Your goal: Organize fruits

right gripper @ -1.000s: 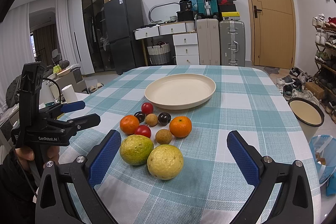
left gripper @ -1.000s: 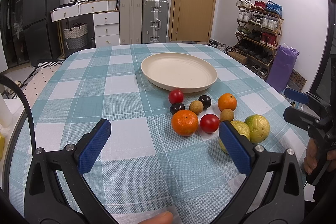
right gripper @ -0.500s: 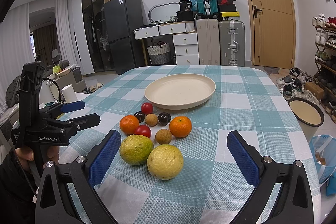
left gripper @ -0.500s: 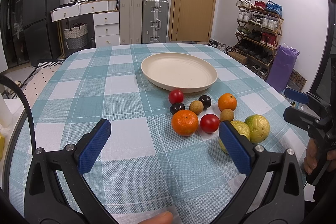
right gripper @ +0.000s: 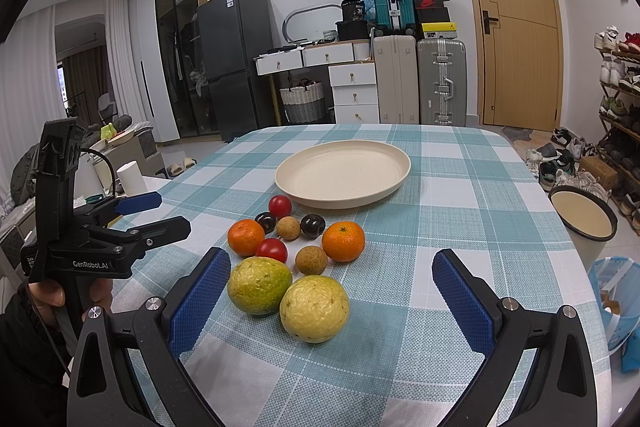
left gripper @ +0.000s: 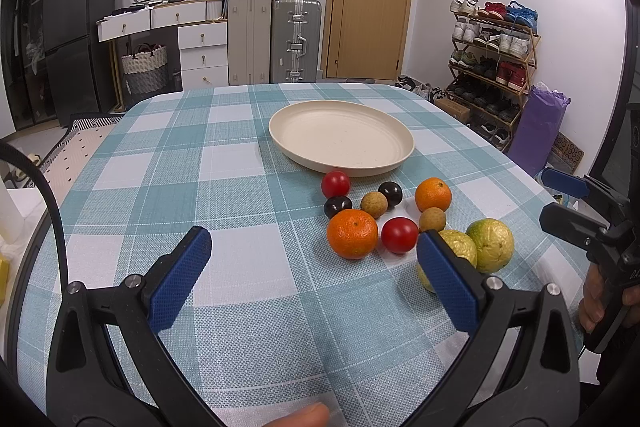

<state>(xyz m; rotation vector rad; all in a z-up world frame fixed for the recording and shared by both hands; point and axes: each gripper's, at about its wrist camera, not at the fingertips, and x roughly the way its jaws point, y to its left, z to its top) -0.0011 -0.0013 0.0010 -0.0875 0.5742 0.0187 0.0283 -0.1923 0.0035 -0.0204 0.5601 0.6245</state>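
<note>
A cream plate (left gripper: 341, 138) (right gripper: 343, 172) stands empty on the checked tablecloth. In front of it lies a cluster of fruit: two oranges (left gripper: 352, 233) (right gripper: 343, 235), two red tomatoes (left gripper: 399, 235) (right gripper: 279, 205), dark plums (left gripper: 390, 192), brown longans (right gripper: 311, 259) and two yellow-green guavas (right gripper: 314, 308) (right gripper: 259, 284). My left gripper (left gripper: 316, 279) is open and empty, left of the fruit. My right gripper (right gripper: 334, 307) is open and empty, its jaws on either side of the nearest guava, apart from it.
The checked table (left gripper: 224, 187) (right gripper: 460, 227) has a rounded edge. A bin (right gripper: 583, 217) and a blue bag (right gripper: 616, 303) stand off its right side. Suitcases (left gripper: 276, 39), drawers, a fridge and a shoe rack (left gripper: 492, 55) line the room.
</note>
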